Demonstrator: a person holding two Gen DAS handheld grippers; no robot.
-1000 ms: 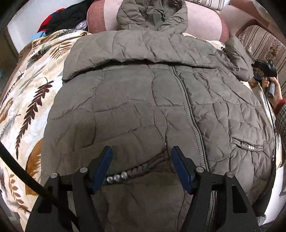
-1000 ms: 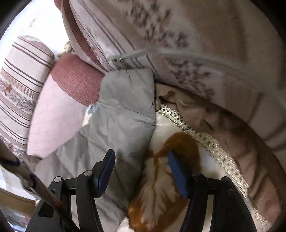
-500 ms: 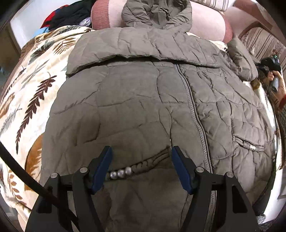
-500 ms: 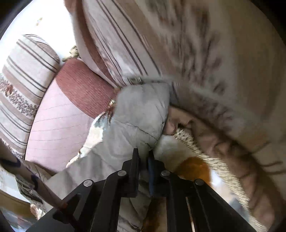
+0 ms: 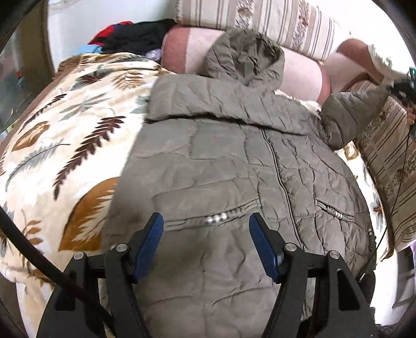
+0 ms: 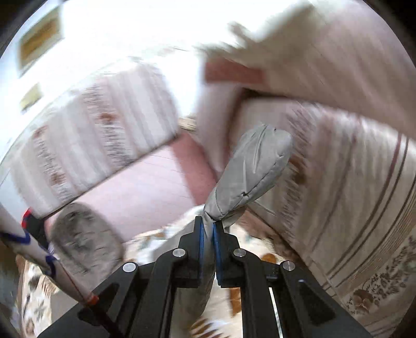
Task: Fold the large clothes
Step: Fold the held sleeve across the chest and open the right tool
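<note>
Right gripper pinching the jacket sleeve, left gripper spread above the hem

The olive quilted jacket lay front-up on the leaf-print blanket, hood at the far end against the pink bolster. The left gripper hovered spread over the near pocket. The right gripper was pressed together on the sleeve, lifted at the right.

So: one quilted jacket with two pockets, one leaf-print blanket, two hand-held grippers, one pile of dark clothes upper left, and a few striped cushions.
</note>
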